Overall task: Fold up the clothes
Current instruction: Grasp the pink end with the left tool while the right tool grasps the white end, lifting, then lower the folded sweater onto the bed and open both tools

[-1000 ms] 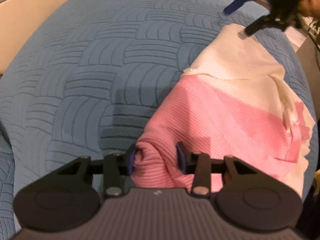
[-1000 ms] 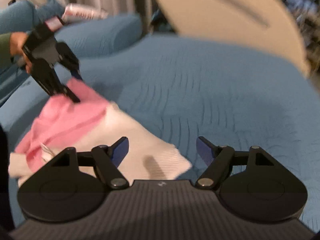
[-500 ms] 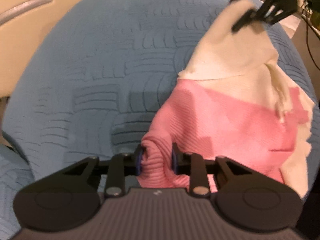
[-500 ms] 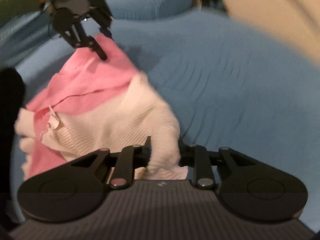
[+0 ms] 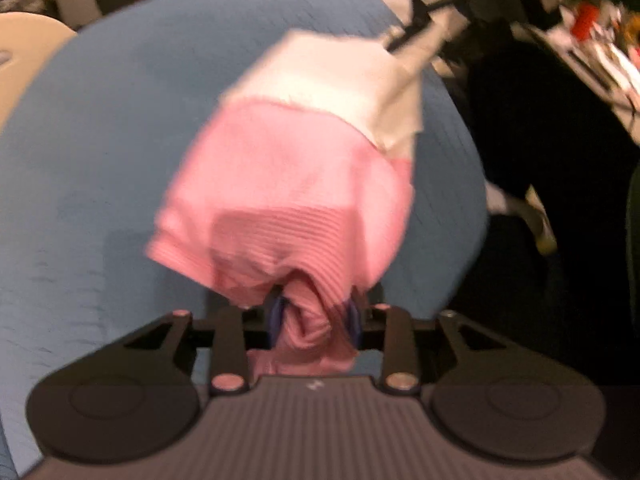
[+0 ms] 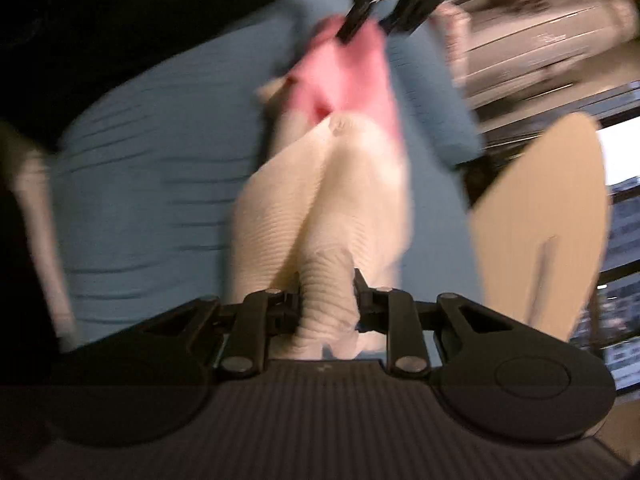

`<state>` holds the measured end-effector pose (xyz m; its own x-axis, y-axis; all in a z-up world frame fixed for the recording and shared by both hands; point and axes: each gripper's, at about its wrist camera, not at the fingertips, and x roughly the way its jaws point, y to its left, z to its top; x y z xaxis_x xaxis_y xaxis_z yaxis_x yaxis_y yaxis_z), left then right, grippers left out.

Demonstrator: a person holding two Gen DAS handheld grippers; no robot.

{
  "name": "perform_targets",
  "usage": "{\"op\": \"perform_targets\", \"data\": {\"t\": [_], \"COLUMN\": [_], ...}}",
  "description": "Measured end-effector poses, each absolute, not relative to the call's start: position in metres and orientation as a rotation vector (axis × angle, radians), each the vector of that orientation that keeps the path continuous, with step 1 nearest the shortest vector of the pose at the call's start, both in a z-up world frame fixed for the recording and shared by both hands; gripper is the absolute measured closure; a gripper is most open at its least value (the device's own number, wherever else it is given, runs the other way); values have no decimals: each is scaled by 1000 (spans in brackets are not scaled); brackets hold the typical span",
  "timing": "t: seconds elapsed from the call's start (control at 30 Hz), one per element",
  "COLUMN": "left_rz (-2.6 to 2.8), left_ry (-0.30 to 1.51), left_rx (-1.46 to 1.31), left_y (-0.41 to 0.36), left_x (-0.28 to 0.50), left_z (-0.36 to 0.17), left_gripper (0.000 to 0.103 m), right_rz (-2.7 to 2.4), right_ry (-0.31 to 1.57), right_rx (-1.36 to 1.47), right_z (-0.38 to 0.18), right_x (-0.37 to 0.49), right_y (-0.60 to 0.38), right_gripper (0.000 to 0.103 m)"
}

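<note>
A ribbed knit garment, pink at one end and cream-white at the other [image 5: 288, 184], hangs stretched between my two grippers above the blue quilted cushion [image 5: 120, 140]. My left gripper [image 5: 316, 316] pinches a bunched pink fold between its pads, and its jaws are opening slightly. My right gripper [image 6: 326, 300] pinches a roll of the white end [image 6: 320, 208]; its jaws are also easing open with the cloth still between them. Each gripper shows in the other's view at the garment's far end: the right gripper [image 5: 424, 20] and the left gripper [image 6: 376, 12]. Both views are blurred.
The blue cushion [image 6: 152, 168] spreads under the garment. A beige curved backrest [image 6: 540, 220] stands to the right, with a window [image 6: 624, 200] behind it. A cluttered surface [image 5: 600, 40] lies at the far right past a dark gap beside the cushion.
The right gripper shut on the white end, which lay flat a second ago. Both grippers then lifted and swung sideways, so the garment is off the cushion and stretched between them.
</note>
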<state>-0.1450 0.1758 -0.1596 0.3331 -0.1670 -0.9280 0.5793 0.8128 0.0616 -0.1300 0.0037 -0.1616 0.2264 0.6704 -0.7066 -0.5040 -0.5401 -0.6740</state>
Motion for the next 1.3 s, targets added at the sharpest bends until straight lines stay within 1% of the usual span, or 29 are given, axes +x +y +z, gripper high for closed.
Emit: {"op": "perform_targets", "data": {"t": [0.03, 0.07, 0.1, 0.13, 0.17, 0.2, 0.27, 0.3, 0.33, 0.37, 0.4, 0.47, 0.53, 0.63, 0.7, 0.73, 0.77, 0.8, 0.83, 0.87, 0.9, 0.97, 1.03, 1.07, 1.1, 1.13, 1.2, 1.27, 1.3], "left_rz": [-510, -518, -525, -526, -519, -505, -457, -442, -424, -419, -420, -445, -463, -467, -468, -465, -462, -468, -466, -453, -443, -463, -468, -443, -422, -405, -396, -373, -370], "left_ry": [1161, 1182, 1200, 1215, 1214, 1200, 1145, 1110, 1054, 1015, 975, 910, 922, 1012, 1118, 1182, 1197, 1172, 1139, 1128, 1113, 1074, 1077, 1104, 1118, 1115, 1097, 1083, 1074], "left_rx": [445, 458, 473, 497, 515, 532, 539, 511, 463, 427, 390, 334, 388, 458, 494, 534, 566, 567, 551, 529, 514, 497, 542, 590, 631, 647, 589, 541, 544], "left_y": [170, 167, 165, 162, 161, 161, 164, 166, 166, 165, 161, 151, 137, 131, 131, 132, 133, 135, 139, 141, 142, 140, 135, 132, 130, 131, 135, 138, 137], "left_x": [-147, -148, -151, -155, -159, -162, -170, -171, -167, -161, -154, -132, -107, -71, -56, -54, -57, -62, -69, -75, -83, -100, -111, -113, -114, -115, -115, -119, -123], "left_z": [-163, -164, -164, -162, -159, -155, -142, -135, -124, -118, -112, -106, -113, -141, -169, -189, -199, -201, -200, -197, -191, -180, -187, -199, -213, -225, -225, -221, -221], "left_gripper": [57, 49, 46, 44, 43, 43, 43, 39, 30, 23, 14, 13, 13, 13, 15, 13, 11, 10, 10, 11, 16, 17, 12, 12, 2, 0, 0, 2, 2], "right_rz": [1508, 1466, 1455, 1445, 1434, 1425, 1439, 1437, 1424, 1421, 1407, 1376, 1440, 1555, 1558, 1558, 1557, 1554, 1558, 1599, 1610, 1590, 1614, 1609, 1590, 1580, 1563, 1538, 1524], "right_ry": [-145, -66, -45, -8, 30, 114, 299, 328, 352, 350, 359, 376, 438, 422, 402, 485, 569, 653, 685, 684, 687, 717, 733, 731, 720, 714, 733, 763, 747], "right_rx": [-1536, -1573, -1575, -1565, -1555, -1524, -1395, -1345, -1221, -1200, -1106, -921, -870, -1166, -1348, -1391, -1433, -1473, -1468, -1395, -1346, -1285, -1203, -1199, -1212, -1177, -1129, -1094, -1046], "right_z": [-164, -165, -161, -154, -147, -133, -102, -94, -75, -76, -65, -44, -40, -63, -82, -94, -106, -118, -122, -120, -113, -105, -102, -110, -120, -123, -126, -118, -108], "right_x": [-132, -135, -134, -134, -135, -133, -129, -128, -124, -129, -123, -111, -102, -104, -102, -94, -87, -80, -76, -67, -59, -53, -53, -54, -55, -53, -49, -47, -48], "right_y": [3, 4, 3, 2, 1, -3, -8, -11, -17, -10, -5, 4, 28, 65, 81, 81, 82, 83, 80, 68, 53, 41, 25, 12, 5, 0, -6, -9, -18], "right_gripper": [68, 64, 62, 54, 42, 39, 39, 39, 39, 39, 39, 39, 39, 39, 39, 39, 39, 38, 35, 34, 34, 33, 33, 30, 26, 15, 13, 13, 13]}}
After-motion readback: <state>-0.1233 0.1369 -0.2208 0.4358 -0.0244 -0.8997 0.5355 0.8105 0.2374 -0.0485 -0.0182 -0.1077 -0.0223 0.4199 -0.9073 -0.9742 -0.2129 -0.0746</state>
